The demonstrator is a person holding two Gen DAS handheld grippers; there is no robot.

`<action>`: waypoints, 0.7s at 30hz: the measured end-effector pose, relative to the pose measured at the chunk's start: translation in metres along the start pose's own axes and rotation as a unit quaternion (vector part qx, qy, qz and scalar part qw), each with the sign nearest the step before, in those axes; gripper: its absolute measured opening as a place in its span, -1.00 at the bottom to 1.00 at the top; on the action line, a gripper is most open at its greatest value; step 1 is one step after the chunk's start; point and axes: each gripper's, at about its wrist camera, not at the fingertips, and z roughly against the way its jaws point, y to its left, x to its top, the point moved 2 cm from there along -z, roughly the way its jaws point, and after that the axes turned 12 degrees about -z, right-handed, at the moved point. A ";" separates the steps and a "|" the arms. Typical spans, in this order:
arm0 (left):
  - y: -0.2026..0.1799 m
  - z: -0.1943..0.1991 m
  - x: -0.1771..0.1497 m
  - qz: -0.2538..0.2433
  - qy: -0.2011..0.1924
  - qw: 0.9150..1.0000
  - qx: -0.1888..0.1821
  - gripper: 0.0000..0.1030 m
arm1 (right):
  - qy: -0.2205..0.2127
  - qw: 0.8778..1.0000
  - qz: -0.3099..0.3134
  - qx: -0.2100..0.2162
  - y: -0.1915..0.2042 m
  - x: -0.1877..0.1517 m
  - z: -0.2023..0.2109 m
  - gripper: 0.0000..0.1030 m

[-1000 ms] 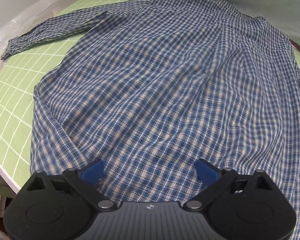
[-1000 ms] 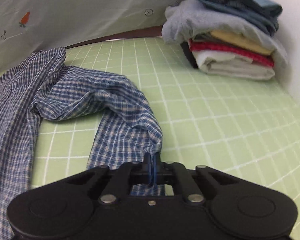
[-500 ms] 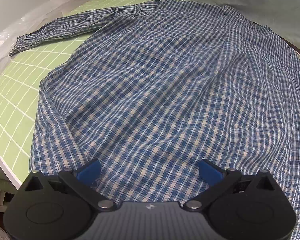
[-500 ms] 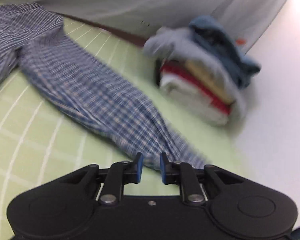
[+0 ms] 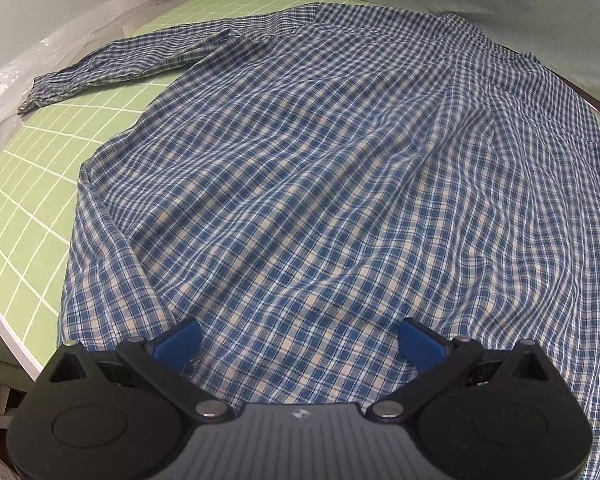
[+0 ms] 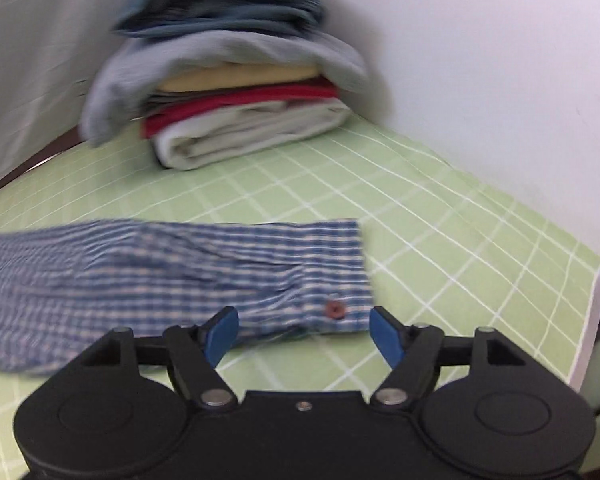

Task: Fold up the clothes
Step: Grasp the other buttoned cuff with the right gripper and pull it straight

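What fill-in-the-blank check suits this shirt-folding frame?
1. The right gripper has its jaws ____.
2. The sleeve cuff shows one ____ button.
3. The folded stack has a ____ item at the bottom.
4. The plaid shirt lies on a ____ grid mat.

Answers: open; brown; white; green

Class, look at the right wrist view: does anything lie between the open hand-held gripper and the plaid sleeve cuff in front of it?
Nothing visible does. The right hand-held gripper is open, with the plaid sleeve cuff lying flat on the green grid mat just beyond its fingertips. The stack of folded clothes sits farther back, clear of the path.
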 end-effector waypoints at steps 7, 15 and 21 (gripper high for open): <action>0.001 0.000 0.000 0.000 0.003 1.000 -0.001 1.00 | -0.005 0.995 0.101 -0.022 0.006 0.003 -0.024 -0.32; 0.007 0.001 0.005 -0.002 0.006 1.000 -0.004 1.00 | 0.004 0.992 0.092 -0.087 0.011 0.028 -0.060 -0.37; 0.015 0.000 0.010 -0.018 0.021 0.999 -0.017 1.00 | -0.003 0.993 0.063 -0.105 0.018 0.029 -0.047 0.22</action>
